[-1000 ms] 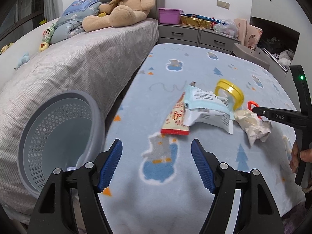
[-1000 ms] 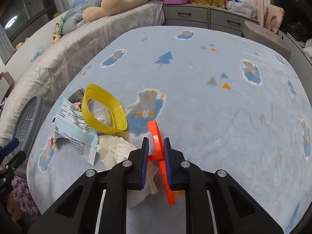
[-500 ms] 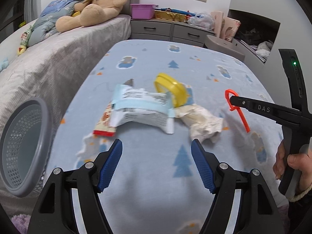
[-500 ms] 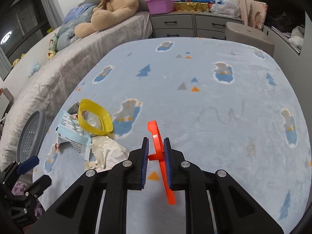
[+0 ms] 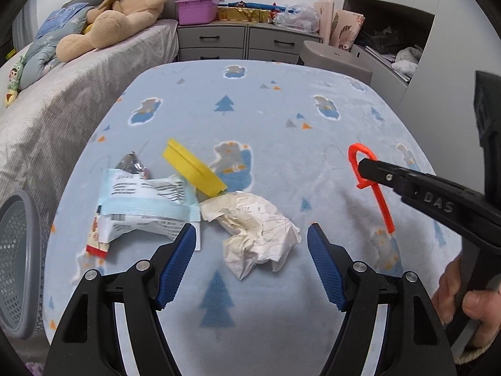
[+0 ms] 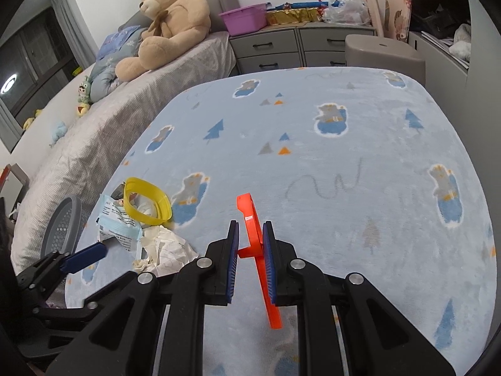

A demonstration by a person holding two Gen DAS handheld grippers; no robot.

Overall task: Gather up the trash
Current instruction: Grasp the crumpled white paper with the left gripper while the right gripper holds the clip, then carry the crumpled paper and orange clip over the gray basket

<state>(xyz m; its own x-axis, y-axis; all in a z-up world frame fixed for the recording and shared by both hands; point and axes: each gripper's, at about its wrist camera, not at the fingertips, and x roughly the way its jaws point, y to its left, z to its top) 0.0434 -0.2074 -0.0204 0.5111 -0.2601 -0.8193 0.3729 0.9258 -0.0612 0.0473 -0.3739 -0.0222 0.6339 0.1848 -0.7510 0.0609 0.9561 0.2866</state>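
My left gripper (image 5: 252,235) is open, its blue pads either side of a crumpled white paper (image 5: 255,228) on the blue blanket (image 5: 266,119). Beside the paper lie a light-blue and white wrapper (image 5: 144,206), a yellow plastic ring (image 5: 194,167), a silver foil scrap (image 5: 134,164) and a red-edged packet (image 5: 97,244). My right gripper (image 6: 250,235) is shut on an orange plastic loop strip (image 6: 255,244), held above the blanket; it also shows in the left wrist view (image 5: 372,185). The paper (image 6: 166,247), ring (image 6: 147,203) and wrapper (image 6: 116,222) show at the right view's left.
A grey perforated basket (image 5: 18,266) stands off the blanket's left edge, also in the right wrist view (image 6: 62,222). A grey bed with a teddy bear (image 5: 122,9) runs along the left. Drawers (image 5: 244,44) and a stool (image 5: 335,59) stand beyond the far edge.
My left gripper has swung right from the basket toward the trash pile and now brackets the crumpled paper. My right gripper has lifted the orange strip off the blanket and drawn back.
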